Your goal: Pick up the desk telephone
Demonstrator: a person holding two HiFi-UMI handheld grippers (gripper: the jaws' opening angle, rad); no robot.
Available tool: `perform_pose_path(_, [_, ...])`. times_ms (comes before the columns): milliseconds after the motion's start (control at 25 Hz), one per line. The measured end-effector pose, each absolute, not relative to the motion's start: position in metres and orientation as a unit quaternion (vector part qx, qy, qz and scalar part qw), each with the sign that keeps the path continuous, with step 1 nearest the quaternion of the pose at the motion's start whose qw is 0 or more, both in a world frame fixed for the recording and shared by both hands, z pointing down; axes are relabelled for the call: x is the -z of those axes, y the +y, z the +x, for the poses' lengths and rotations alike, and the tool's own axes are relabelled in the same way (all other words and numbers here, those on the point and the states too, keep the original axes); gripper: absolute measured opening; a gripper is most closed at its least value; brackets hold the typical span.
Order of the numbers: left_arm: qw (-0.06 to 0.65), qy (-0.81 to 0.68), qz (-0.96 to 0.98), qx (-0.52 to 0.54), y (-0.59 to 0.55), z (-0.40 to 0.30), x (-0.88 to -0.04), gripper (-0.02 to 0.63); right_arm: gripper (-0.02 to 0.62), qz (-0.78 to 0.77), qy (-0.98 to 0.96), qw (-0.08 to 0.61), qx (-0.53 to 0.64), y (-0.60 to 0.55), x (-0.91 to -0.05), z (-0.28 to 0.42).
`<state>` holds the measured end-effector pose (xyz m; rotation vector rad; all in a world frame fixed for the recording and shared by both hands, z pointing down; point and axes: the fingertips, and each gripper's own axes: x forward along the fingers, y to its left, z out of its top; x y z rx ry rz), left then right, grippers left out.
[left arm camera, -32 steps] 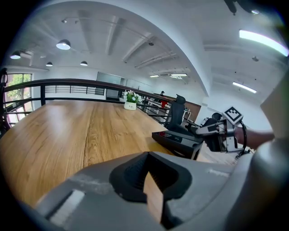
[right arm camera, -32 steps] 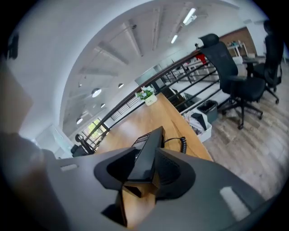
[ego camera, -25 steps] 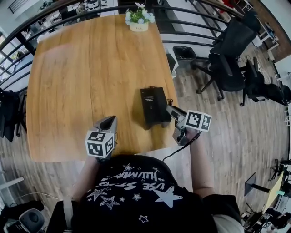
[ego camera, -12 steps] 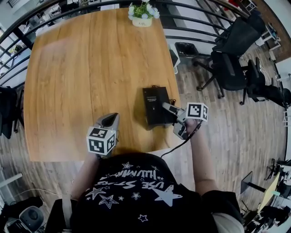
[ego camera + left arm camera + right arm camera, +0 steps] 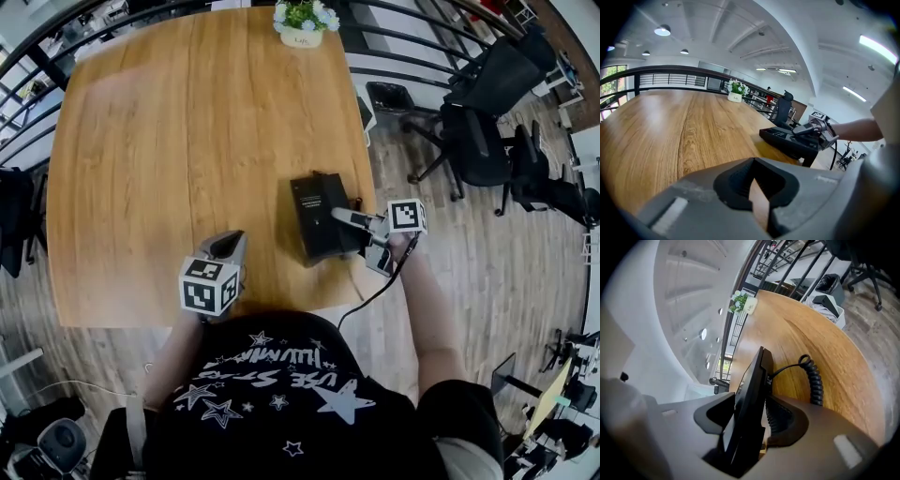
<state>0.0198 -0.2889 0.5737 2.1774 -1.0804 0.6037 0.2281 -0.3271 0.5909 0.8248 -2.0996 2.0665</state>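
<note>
The black desk telephone (image 5: 317, 214) lies flat near the right edge of the wooden table (image 5: 187, 141). My right gripper (image 5: 341, 217) reaches in from the right, one jaw above and one below the phone's right edge. In the right gripper view the phone (image 5: 751, 380) stands edge-on between the jaws of that gripper (image 5: 751, 403). Those jaws have just been opening and stand wide; I see no pad pressing on it. The coiled cord (image 5: 813, 380) lies beside it. My left gripper (image 5: 225, 247) hovers over the table's near edge, shut and empty, to the left of the phone (image 5: 787, 140).
A white flower pot (image 5: 302, 26) stands at the table's far edge. Black office chairs (image 5: 478, 122) sit on the wooden floor to the right. A dark railing (image 5: 412, 37) runs behind the table. A black cable (image 5: 375, 292) hangs from the right gripper.
My right gripper has moved left and a little down, onto the phone's right edge, with its jaws wider apart. The phone and my left gripper have kept their places.
</note>
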Motion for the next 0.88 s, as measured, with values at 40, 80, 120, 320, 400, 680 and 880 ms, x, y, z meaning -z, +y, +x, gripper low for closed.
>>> perform_pose_path(40, [0.314,-0.409,0.825,-0.229,-0.289,0.019,-0.575,0.0,0.215,0.266,-0.685,0.043,-0.676,-0.327,-0.592,0.227])
perform_pose_path(80, [0.316,-0.409,0.825,-0.23,-0.289,0.018,-0.576,0.0,0.215,0.263,-0.686,0.044,-0.677,-0.328,-0.592,0.226])
perform_pose_path(120, [0.317,-0.409,0.824,-0.23,-0.289,0.018,-0.577,0.0,0.215,0.262,-0.687,0.045,-0.676,-0.328,-0.592,0.225])
perform_pose_path(320, [0.321,-0.407,0.824,-0.228,-0.289,0.017,-0.578,0.0,0.209,0.277,-0.688,0.037,-0.669,-0.328,-0.59,0.226])
perform_pose_path(400, [0.321,-0.407,0.825,-0.227,-0.288,0.018,-0.578,0.0,0.206,0.285,-0.686,0.026,-0.669,-0.326,-0.589,0.23])
perform_pose_path(680, [0.32,-0.415,0.823,-0.218,-0.287,0.008,-0.573,0.0,0.198,0.322,-0.671,-0.059,-0.665,-0.314,-0.583,0.246])
perform_pose_path(880, [0.32,-0.422,0.821,-0.214,-0.28,0.002,-0.569,0.0,0.186,0.328,-0.664,-0.138,-0.658,-0.309,-0.577,0.247])
